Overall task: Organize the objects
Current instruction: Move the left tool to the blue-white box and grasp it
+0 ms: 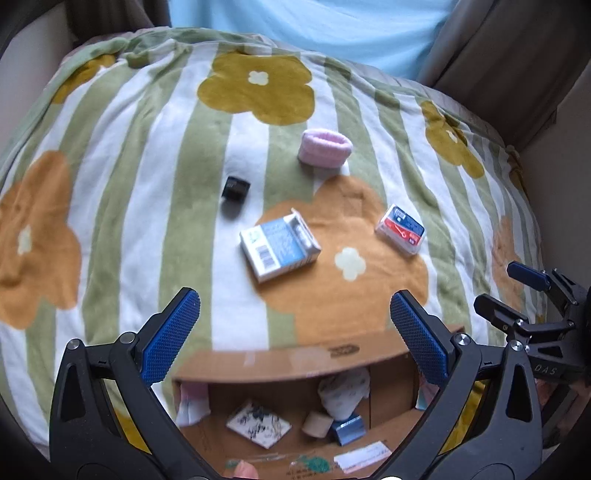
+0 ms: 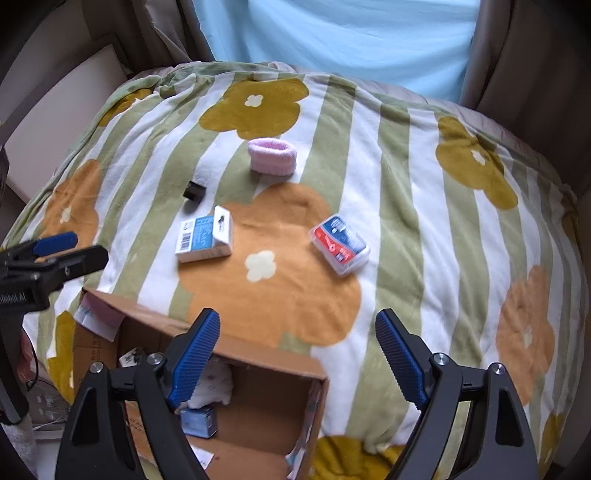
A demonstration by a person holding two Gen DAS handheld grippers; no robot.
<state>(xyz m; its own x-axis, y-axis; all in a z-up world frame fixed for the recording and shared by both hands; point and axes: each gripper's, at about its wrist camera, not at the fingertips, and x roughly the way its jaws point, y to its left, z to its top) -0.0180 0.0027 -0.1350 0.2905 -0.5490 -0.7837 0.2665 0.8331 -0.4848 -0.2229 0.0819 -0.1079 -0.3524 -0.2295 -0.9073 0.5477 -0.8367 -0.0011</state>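
On the flowered blanket (image 1: 147, 155) lie a pink wristband (image 1: 325, 146) (image 2: 272, 155), a small black object (image 1: 235, 189) (image 2: 194, 192), a blue-and-white box (image 1: 279, 249) (image 2: 205, 240) and a red-and-blue plastic pack (image 1: 400, 229) (image 2: 340, 244). An open cardboard box (image 1: 295, 360) (image 2: 258, 360) stands at the near edge and holds several items. My left gripper (image 1: 295, 321) is open and empty above the cardboard box. My right gripper (image 2: 297, 332) is open and empty over the box's far rim. Each gripper shows at the edge of the other's view.
A light blue curtain (image 1: 314, 29) hangs behind the bed, with beige curtains (image 1: 517, 55) at the sides. A white panel (image 2: 66, 110) stands left of the bed. Inside the cardboard box lie a white cloth (image 1: 345, 391), a tape roll (image 1: 316, 424) and small packs.
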